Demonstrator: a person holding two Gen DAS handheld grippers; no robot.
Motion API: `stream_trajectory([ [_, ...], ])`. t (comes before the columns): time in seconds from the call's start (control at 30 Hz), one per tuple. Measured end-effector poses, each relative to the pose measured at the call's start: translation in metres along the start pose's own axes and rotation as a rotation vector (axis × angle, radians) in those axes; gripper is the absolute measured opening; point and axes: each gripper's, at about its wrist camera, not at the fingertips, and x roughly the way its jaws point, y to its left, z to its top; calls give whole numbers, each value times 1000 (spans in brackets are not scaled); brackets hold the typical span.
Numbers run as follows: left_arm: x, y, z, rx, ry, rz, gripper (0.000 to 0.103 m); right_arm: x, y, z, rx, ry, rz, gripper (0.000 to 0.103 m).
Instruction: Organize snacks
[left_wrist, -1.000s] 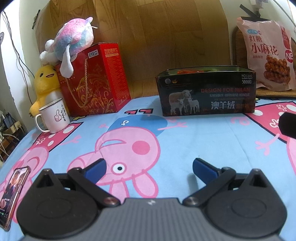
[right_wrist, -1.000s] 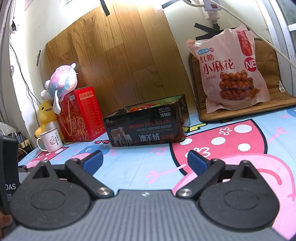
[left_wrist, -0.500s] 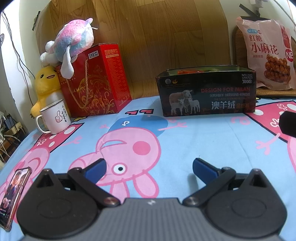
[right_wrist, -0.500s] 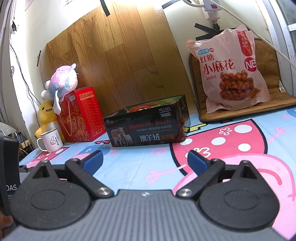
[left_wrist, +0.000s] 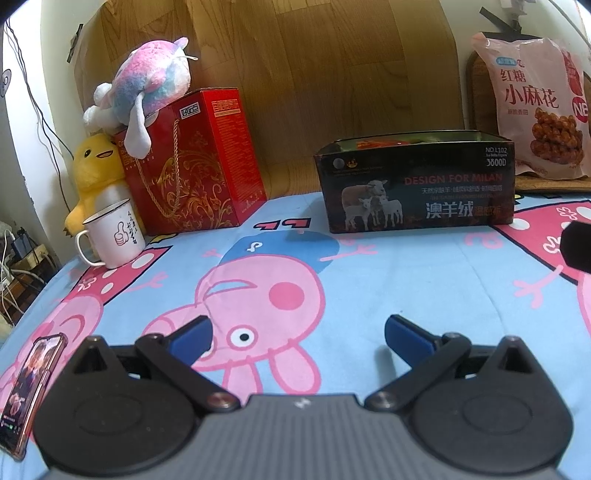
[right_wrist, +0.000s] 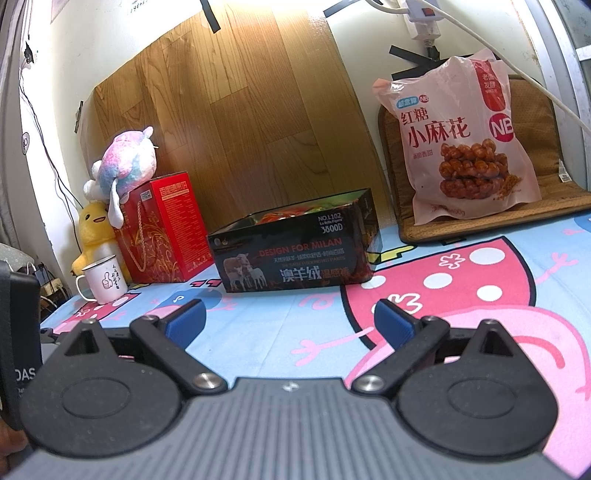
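A black open-topped box (left_wrist: 415, 184) (right_wrist: 295, 254) printed with sheep stands on the cartoon sheet, and orange and green snack packets (right_wrist: 291, 214) show over its rim. A large pink snack bag (left_wrist: 539, 107) (right_wrist: 465, 147) leans against the wall at the back right. My left gripper (left_wrist: 297, 338) hovers low over the sheet, well short of the box, open and empty. My right gripper (right_wrist: 290, 321) is also open and empty, a short way in front of the box.
A red gift box (left_wrist: 192, 162) (right_wrist: 162, 232) with a pastel plush toy (left_wrist: 147, 88) on top stands at the back left beside a yellow duck plush (left_wrist: 94, 173) and a white mug (left_wrist: 112, 232). A phone (left_wrist: 29, 387) lies at the near left. A woven mat (right_wrist: 524, 206) lies under the snack bag.
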Motion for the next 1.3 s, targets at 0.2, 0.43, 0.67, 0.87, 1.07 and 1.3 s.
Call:
stream_trajectory([
  [0.2,0,1,0,3,1,1,103,0,0,0,1,0,0,99],
  [0.43,0,0,0,3,1,2,103,1,0,0,1,-1,1,99],
  [0.67,0,1,0,4,1,2,103,1,1,0,1,-1,2,99],
  [0.87,0,1,0,5,1,2,103,0,-1,0,1,0,4,99],
  [1.07,0,-1,0,10,-3,4,103,1,-1,0,1,-1,5,99],
  [1.3,-2,-1,0,12,-21,-1,103,1,-1,0,1,-1,6,99],
])
